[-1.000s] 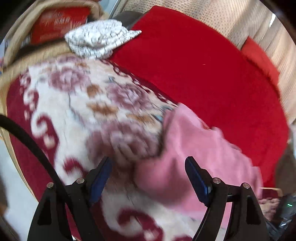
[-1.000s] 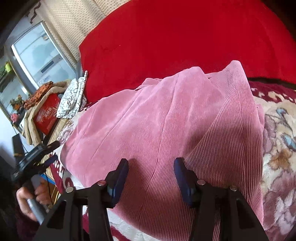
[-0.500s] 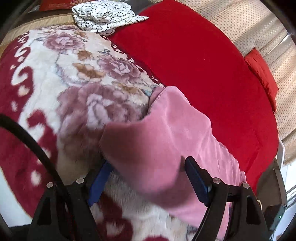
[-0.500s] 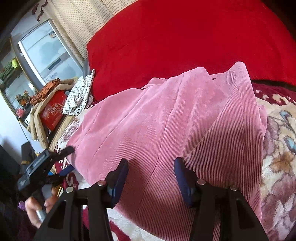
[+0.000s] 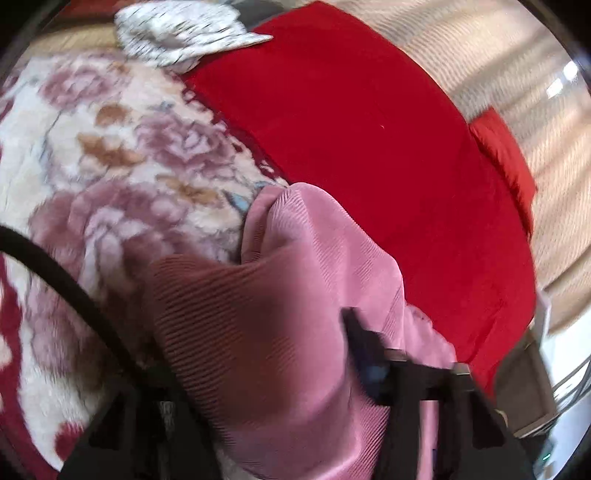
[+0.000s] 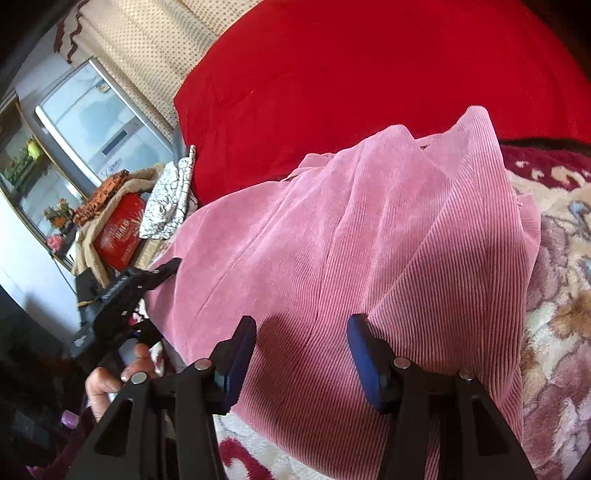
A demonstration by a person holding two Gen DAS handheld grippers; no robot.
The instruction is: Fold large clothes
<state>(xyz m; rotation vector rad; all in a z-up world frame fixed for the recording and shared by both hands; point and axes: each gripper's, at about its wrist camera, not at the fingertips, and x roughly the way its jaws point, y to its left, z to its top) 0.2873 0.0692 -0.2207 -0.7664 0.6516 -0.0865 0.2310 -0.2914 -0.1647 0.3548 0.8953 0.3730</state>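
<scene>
A pink corduroy garment (image 6: 369, 236) lies bunched on a floral blanket (image 6: 554, 295). In the left wrist view its end (image 5: 266, 332) fills the space between the left gripper's (image 5: 266, 373) wide-set jaws; the left finger is hidden under the cloth and the frame is blurred, so a grip cannot be made out. The left gripper also shows in the right wrist view (image 6: 147, 284), at the garment's left edge. My right gripper (image 6: 301, 354) is open, its blue pads (image 6: 364, 354) hovering just over the near part of the garment.
A big red cushion (image 5: 369, 140) lies behind the garment. A white patterned cloth (image 5: 184, 33) sits at the blanket's far end. A red box (image 6: 120, 230), brown fabric and a window (image 6: 96, 122) are at the left. The blanket (image 5: 110, 166) extends left.
The left gripper has pushed further onto the garment's end, which now covers its left finger. The right gripper has hardly moved.
</scene>
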